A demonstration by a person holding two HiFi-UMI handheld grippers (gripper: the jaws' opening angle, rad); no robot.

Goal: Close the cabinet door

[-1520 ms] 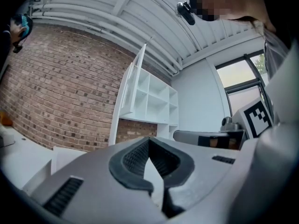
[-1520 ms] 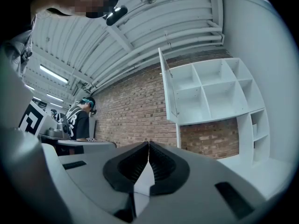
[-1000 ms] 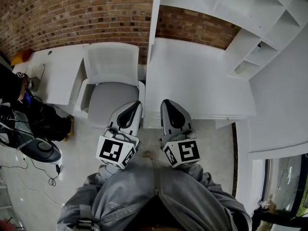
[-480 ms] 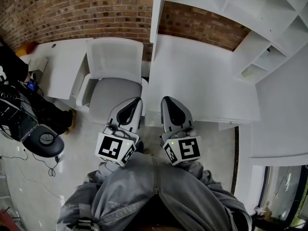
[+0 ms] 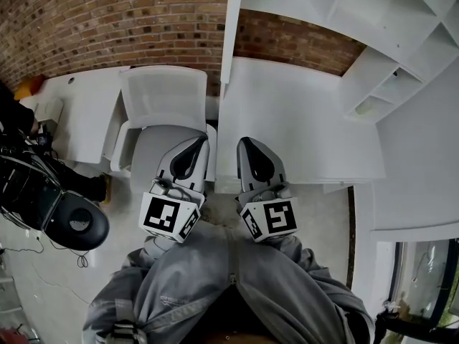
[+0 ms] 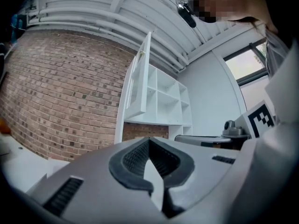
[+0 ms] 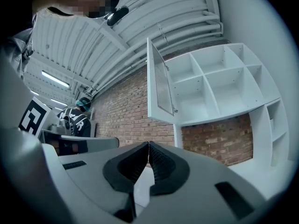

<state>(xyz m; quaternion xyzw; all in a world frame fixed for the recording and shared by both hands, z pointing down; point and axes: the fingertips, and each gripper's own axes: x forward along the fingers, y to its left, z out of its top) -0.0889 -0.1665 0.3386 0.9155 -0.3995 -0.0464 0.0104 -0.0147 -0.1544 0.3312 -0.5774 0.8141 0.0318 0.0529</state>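
Note:
The white cabinet door (image 5: pixel 230 31) stands open, edge-on above the white desk (image 5: pixel 301 120). It hangs beside the empty white shelves (image 5: pixel 344 6). In the right gripper view the door (image 7: pixel 159 85) swings out to the left of the shelves (image 7: pixel 219 83), with a small handle (image 7: pixel 174 109) at its lower edge. In the left gripper view the door (image 6: pixel 140 85) shows well ahead and above. My left gripper (image 5: pixel 199 142) and right gripper (image 5: pixel 244 143) sit side by side at waist height, both shut and empty, pointing at the desk below the door. Neither touches the door.
A white chair (image 5: pixel 161 110) stands at the desk, just ahead of my left gripper. A second white desk (image 5: pixel 79 113) sits left, along the brick wall (image 5: pixel 107 20). A black round seat (image 5: pixel 75 224), a person in dark clothes and floor cables fill the left edge.
Both grippers have shifted slightly forward toward the desk, still shut. The view has swung, and the black seat at the left now shows larger.

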